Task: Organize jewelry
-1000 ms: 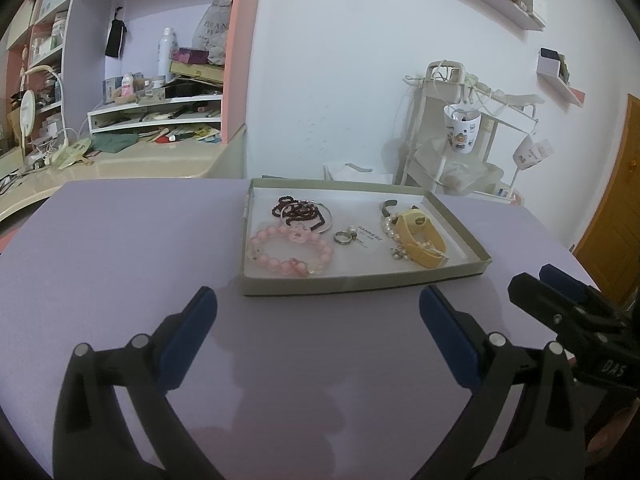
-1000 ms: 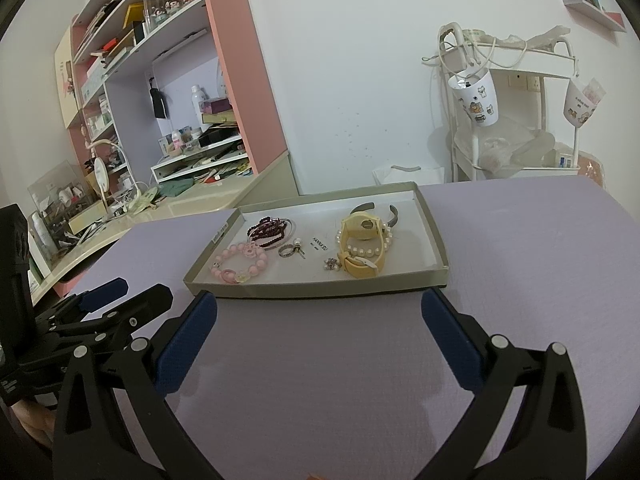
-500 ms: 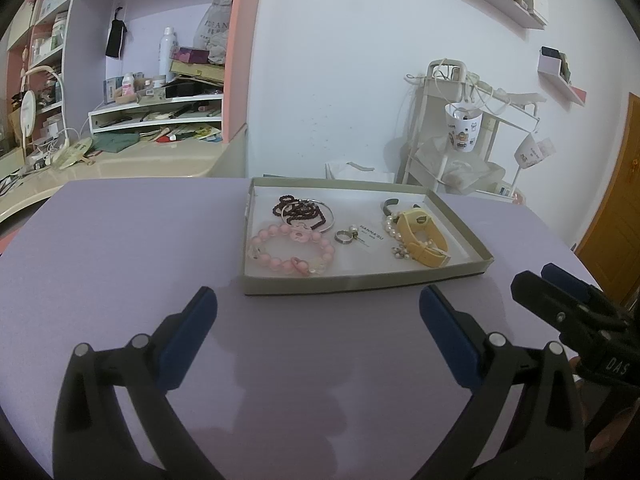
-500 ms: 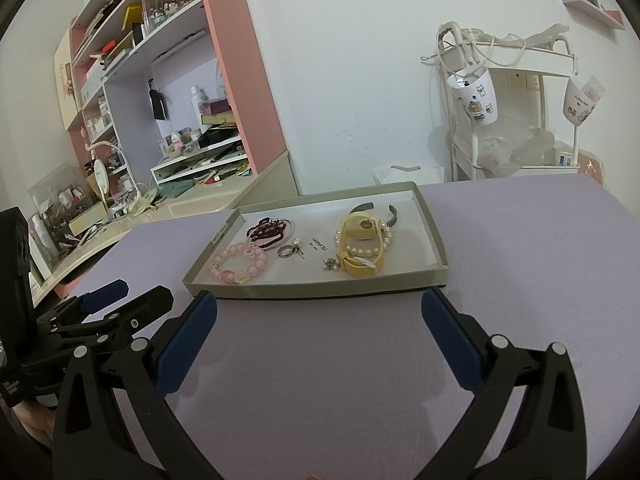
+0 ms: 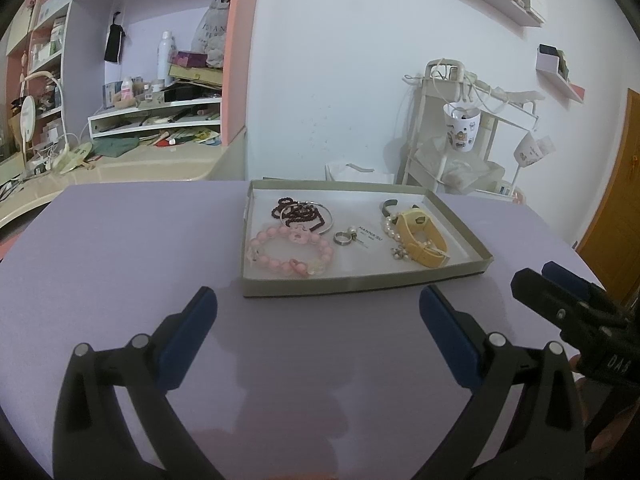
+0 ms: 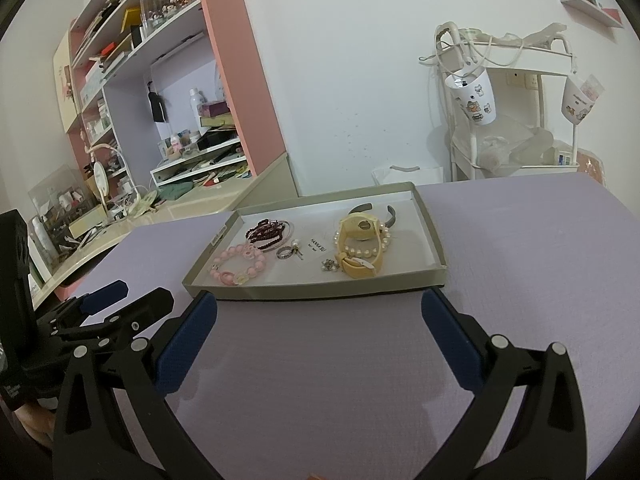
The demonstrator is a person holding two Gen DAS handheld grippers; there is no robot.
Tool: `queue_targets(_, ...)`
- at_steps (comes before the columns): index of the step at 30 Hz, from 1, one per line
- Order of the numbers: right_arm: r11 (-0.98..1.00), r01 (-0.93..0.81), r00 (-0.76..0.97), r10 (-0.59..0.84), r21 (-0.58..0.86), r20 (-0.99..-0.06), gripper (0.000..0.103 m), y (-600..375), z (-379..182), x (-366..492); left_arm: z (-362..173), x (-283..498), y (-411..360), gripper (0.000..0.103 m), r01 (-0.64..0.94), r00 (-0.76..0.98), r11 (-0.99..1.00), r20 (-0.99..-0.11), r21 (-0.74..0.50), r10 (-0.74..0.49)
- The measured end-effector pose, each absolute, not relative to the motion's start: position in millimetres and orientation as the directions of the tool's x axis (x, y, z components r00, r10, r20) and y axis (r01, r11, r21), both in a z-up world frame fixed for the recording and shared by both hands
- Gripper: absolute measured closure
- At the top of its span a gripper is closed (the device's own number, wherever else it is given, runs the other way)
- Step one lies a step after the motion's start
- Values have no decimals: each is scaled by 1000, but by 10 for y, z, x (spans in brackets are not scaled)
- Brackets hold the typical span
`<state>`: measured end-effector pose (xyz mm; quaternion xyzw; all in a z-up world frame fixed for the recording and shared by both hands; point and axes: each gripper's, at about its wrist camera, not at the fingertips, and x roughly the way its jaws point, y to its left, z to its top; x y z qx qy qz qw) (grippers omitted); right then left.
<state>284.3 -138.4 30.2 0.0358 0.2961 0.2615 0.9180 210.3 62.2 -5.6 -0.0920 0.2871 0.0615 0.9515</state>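
A shallow grey tray sits on the purple table and holds the jewelry. Inside lie a pink bead bracelet, a dark bead strand with a silver bangle, a ring, a yellow watch wrapped by a pearl bracelet, and a small white card. My left gripper is open just short of the tray's near wall. My right gripper is also open and empty, right of the left one.
A cluttered desk and pink shelving stand behind the table on the left. A white rack with hanging cups stands behind on the right. An orange door is at far right. Bare purple tabletop surrounds the tray.
Both grippers have stayed open and nearly still. The tray has shifted only slightly in both views; nothing was picked up.
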Motion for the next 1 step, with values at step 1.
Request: queue_targets(1, 861, -459, 688, 501, 220, -525, 1, -1389, 303, 2845, -58, 2100, 629, 2, -171, 828, 975, -558, -140, 64)
